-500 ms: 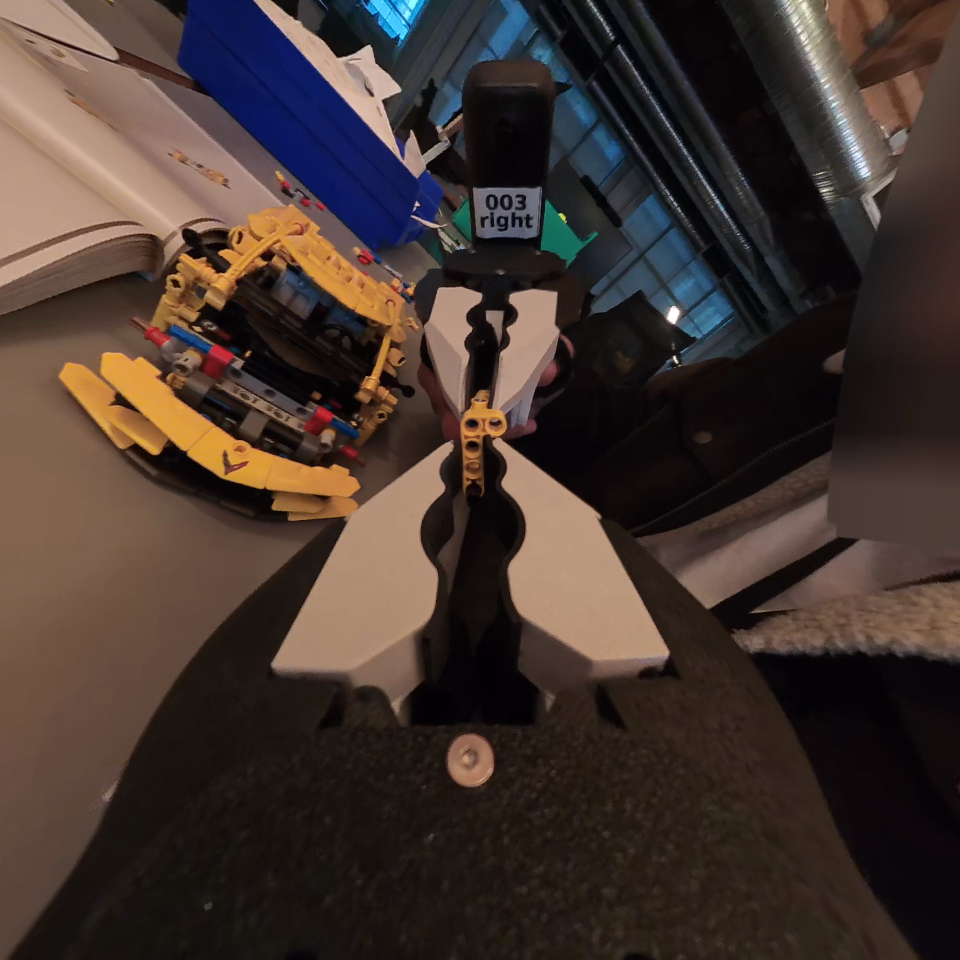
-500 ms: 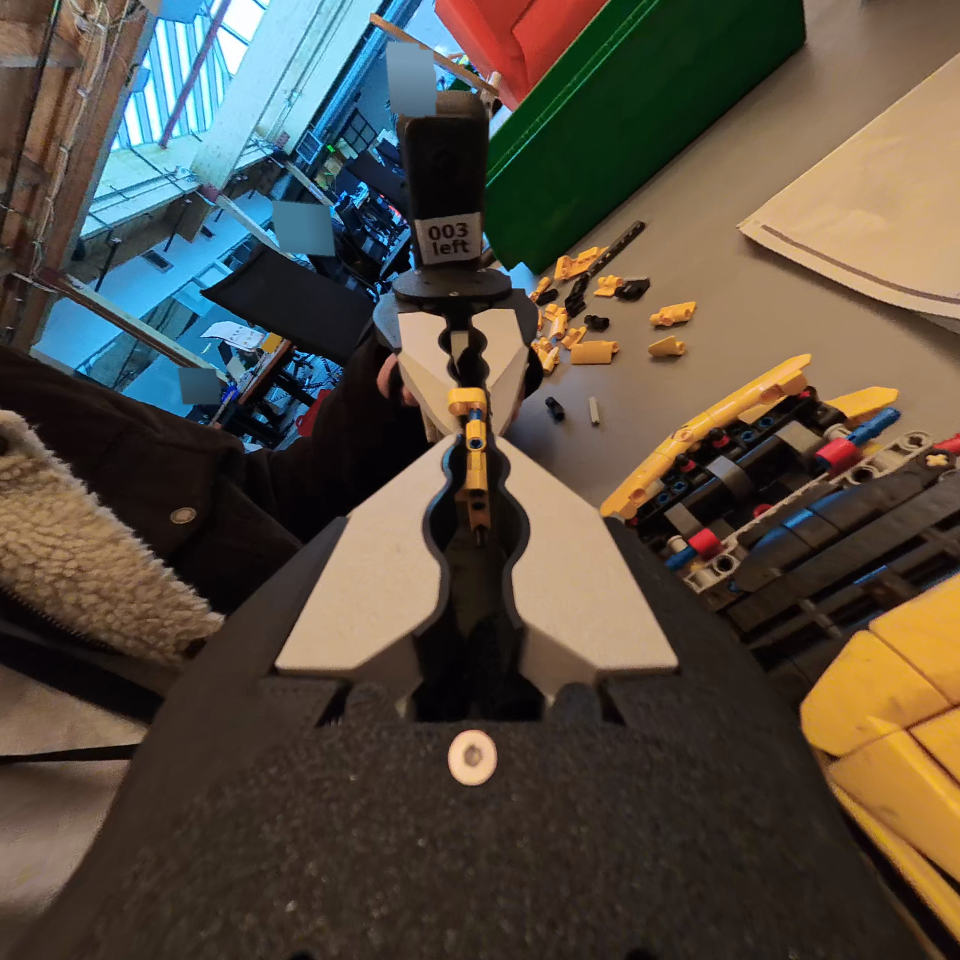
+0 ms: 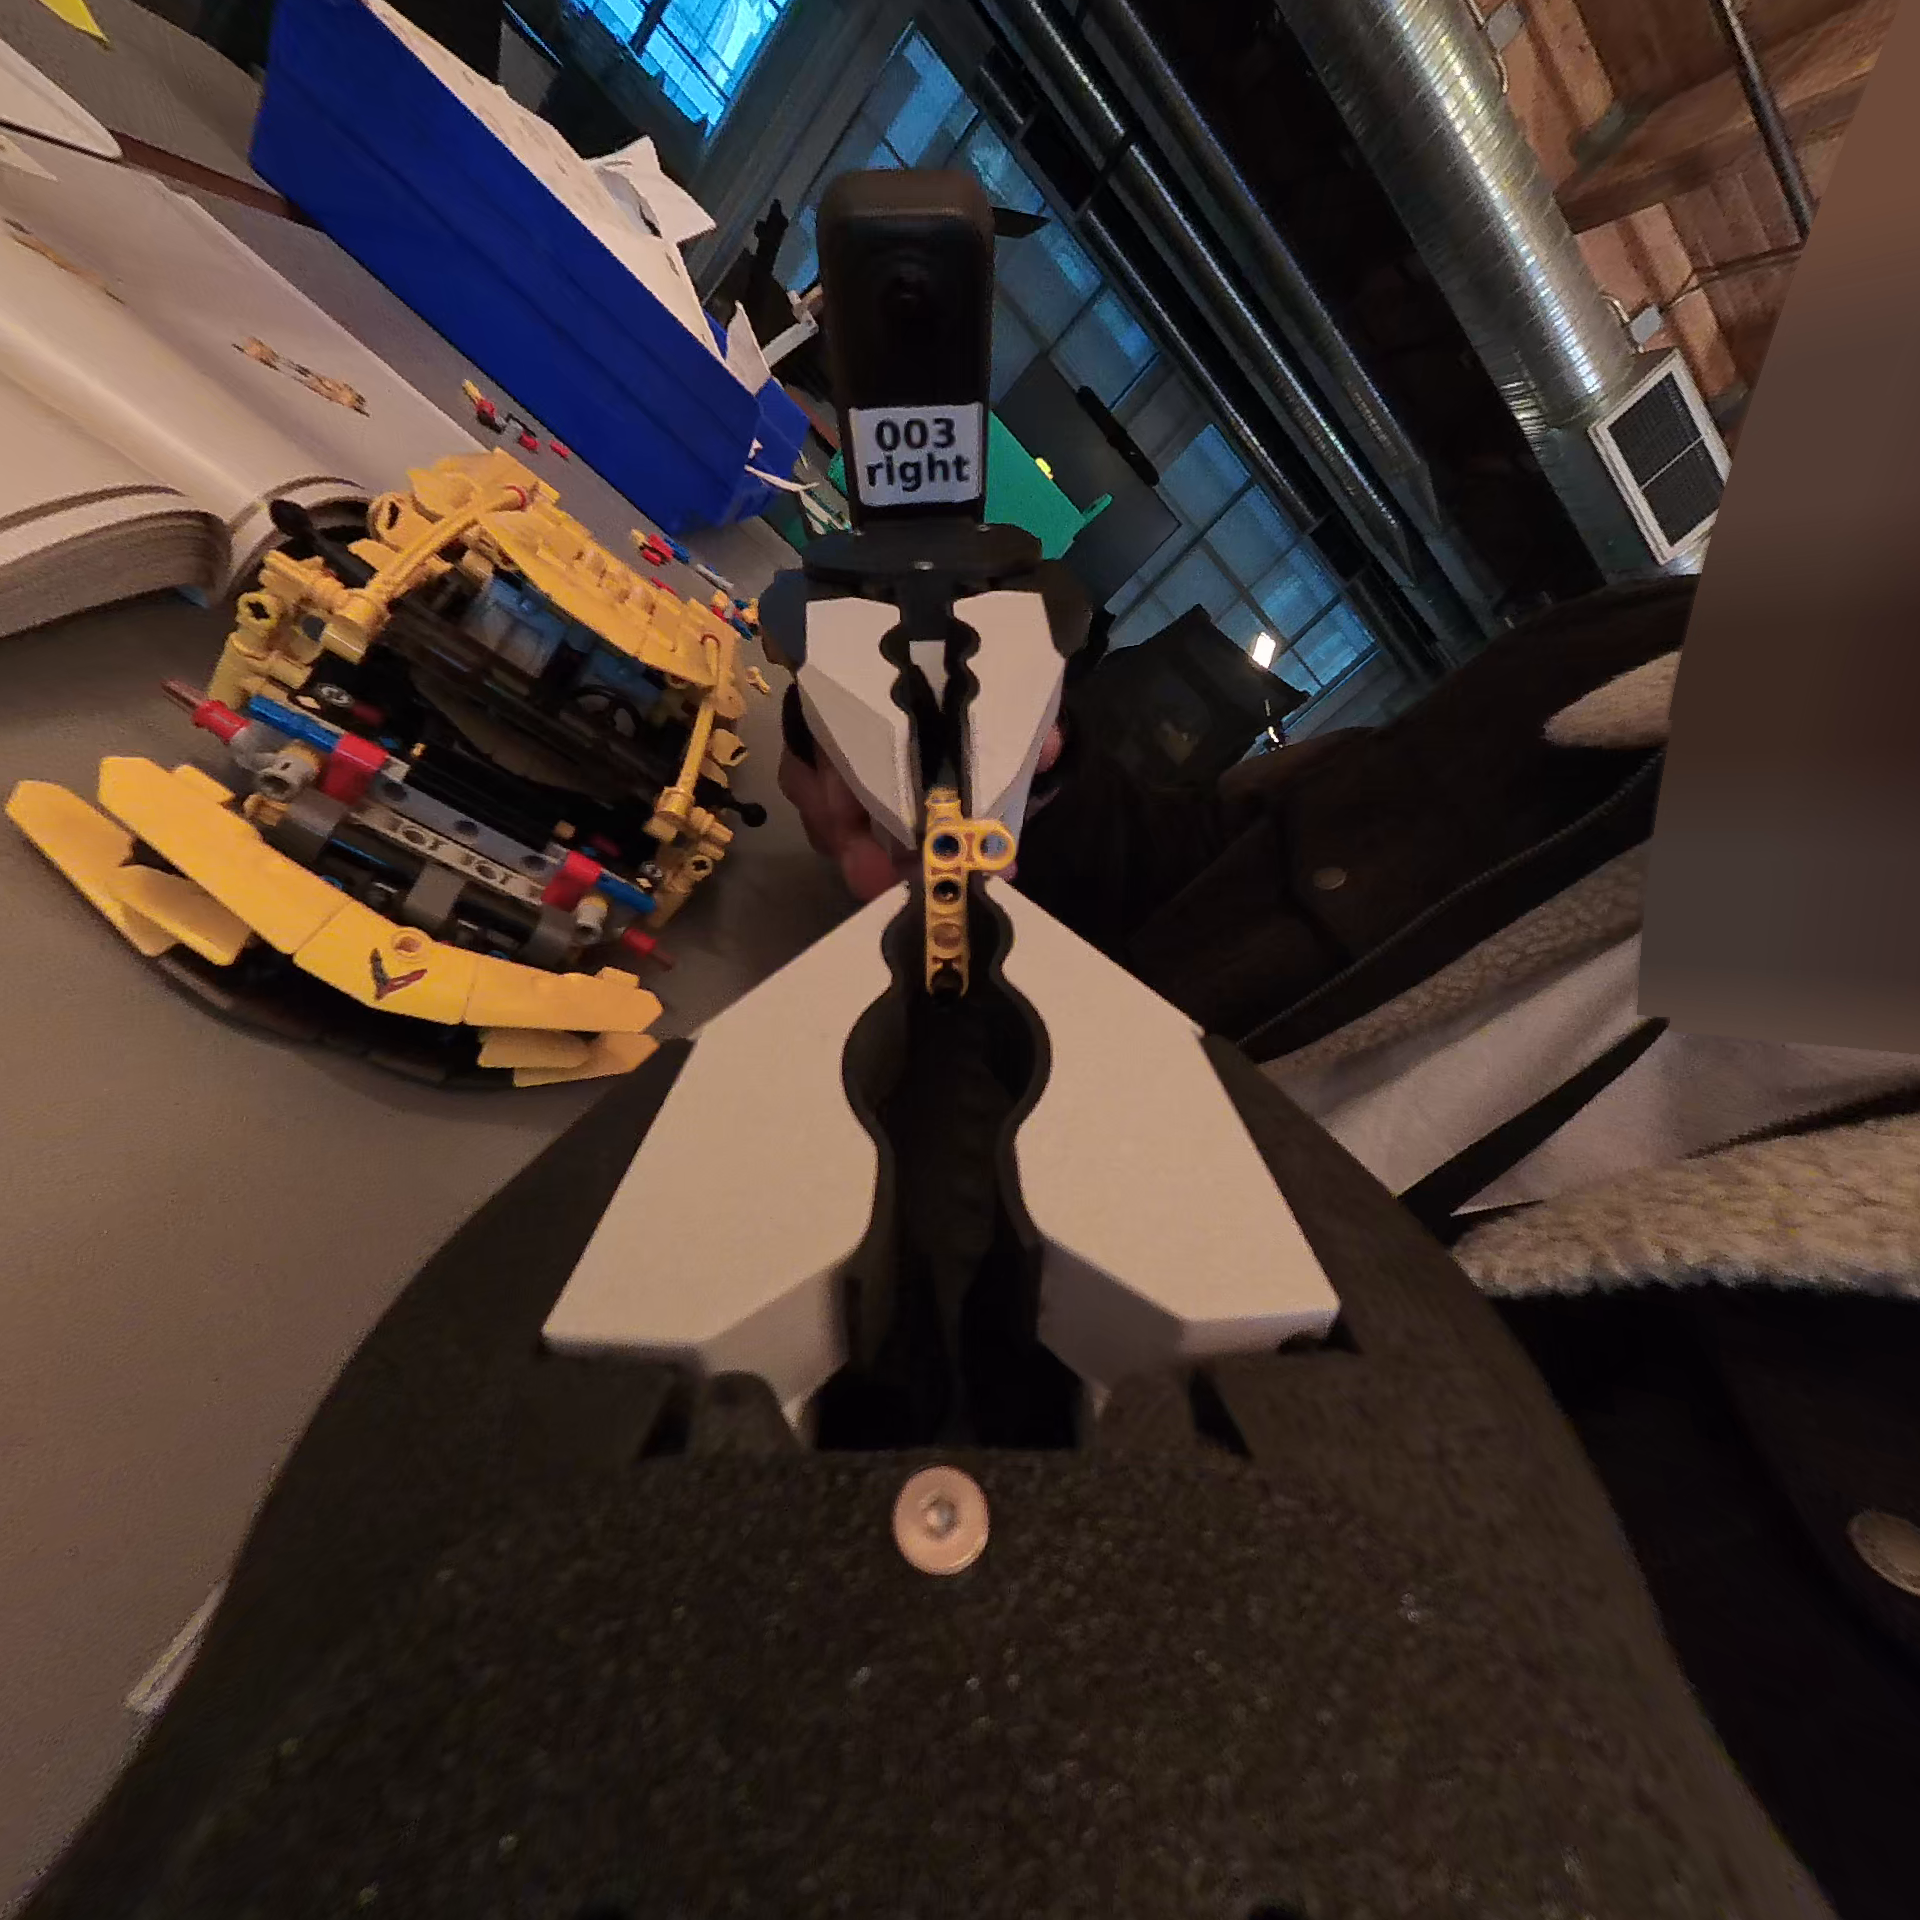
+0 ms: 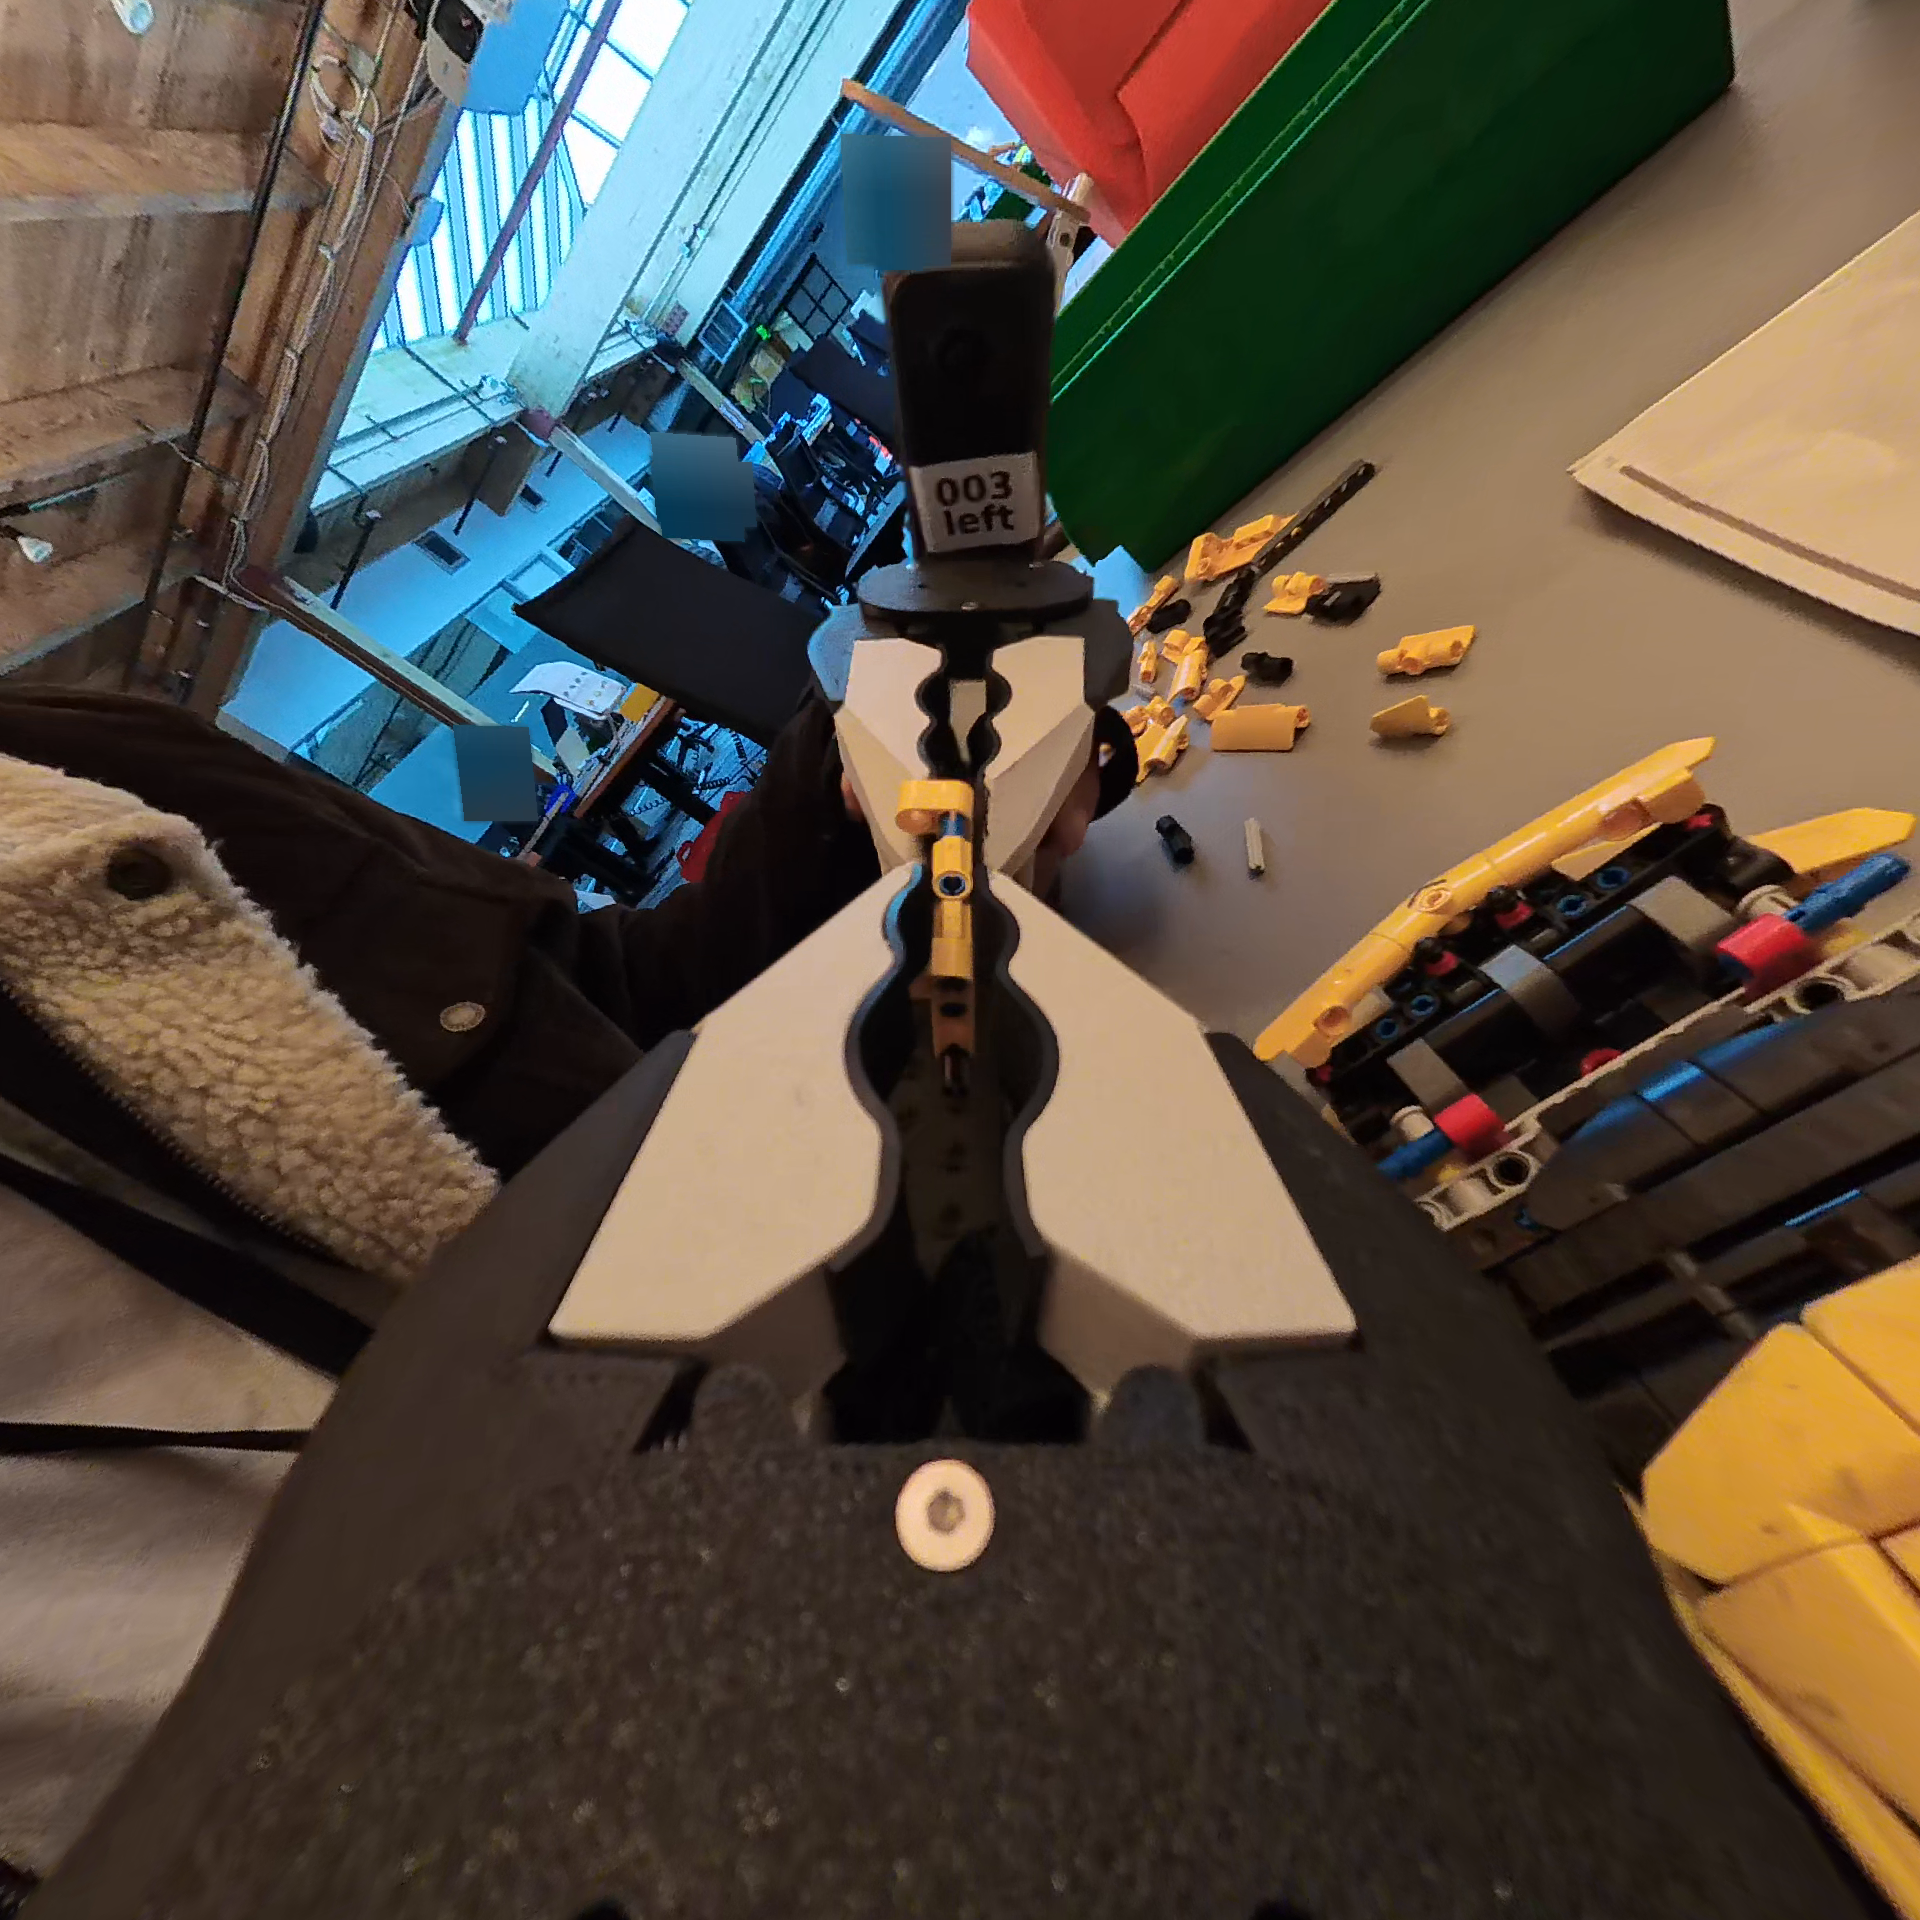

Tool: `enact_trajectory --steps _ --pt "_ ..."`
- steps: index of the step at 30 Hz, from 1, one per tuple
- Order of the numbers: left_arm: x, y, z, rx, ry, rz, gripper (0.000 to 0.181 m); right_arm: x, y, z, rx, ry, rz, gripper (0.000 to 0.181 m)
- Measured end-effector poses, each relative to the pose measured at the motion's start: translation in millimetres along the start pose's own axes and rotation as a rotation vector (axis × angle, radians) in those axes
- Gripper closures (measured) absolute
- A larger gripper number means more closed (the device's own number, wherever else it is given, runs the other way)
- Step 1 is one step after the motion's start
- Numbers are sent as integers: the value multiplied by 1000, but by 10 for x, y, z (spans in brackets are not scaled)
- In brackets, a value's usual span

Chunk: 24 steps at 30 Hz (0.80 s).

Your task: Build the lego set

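A small yellow lego beam (image 3: 945, 902) with holes and a blue pin is held in the air between both grippers, which face each other tip to tip. My left gripper (image 3: 945, 920) is shut on its near end. My right gripper (image 3: 943, 805) closes on its far end. In the right wrist view my right gripper (image 4: 951, 888) is shut on the yellow beam (image 4: 951, 920), and the left gripper (image 4: 961, 800) pinches its far yellow end. The half-built yellow car model (image 3: 416, 769) stands on the grey table to the left, and it shows at the right in the right wrist view (image 4: 1610, 1018).
Loose yellow and black pieces (image 4: 1247, 665) lie on the table by a green bin (image 4: 1351, 260). A blue bin (image 3: 499, 260) and an open instruction book (image 3: 156, 436) lie behind the car. A person's dark fleece-lined coat (image 4: 312, 935) is close behind the grippers. Only a small space, under 4 cm, lies between the two pairs of fingers.
Both grippers keep their hold on the yellow beam. They have shifted only slightly against each other.
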State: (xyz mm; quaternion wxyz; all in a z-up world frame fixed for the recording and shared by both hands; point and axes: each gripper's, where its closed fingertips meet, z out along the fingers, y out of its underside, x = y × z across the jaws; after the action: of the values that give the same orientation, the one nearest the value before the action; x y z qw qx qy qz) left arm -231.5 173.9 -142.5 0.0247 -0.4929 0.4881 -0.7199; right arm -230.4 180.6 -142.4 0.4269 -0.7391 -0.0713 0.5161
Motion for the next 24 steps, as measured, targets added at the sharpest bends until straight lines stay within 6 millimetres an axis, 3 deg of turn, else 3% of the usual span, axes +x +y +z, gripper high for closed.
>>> enact_trajectory --steps 10,17,24 --pt "27 88 3 -55 8 10 174 -17 67 20 -60 66 -76 175" --pt "52 300 56 -199 -3 70 174 -49 276 -3 -188 -4 86 176" --pt "54 282 56 -193 -13 107 174 -49 249 -9 -174 20 118 176"
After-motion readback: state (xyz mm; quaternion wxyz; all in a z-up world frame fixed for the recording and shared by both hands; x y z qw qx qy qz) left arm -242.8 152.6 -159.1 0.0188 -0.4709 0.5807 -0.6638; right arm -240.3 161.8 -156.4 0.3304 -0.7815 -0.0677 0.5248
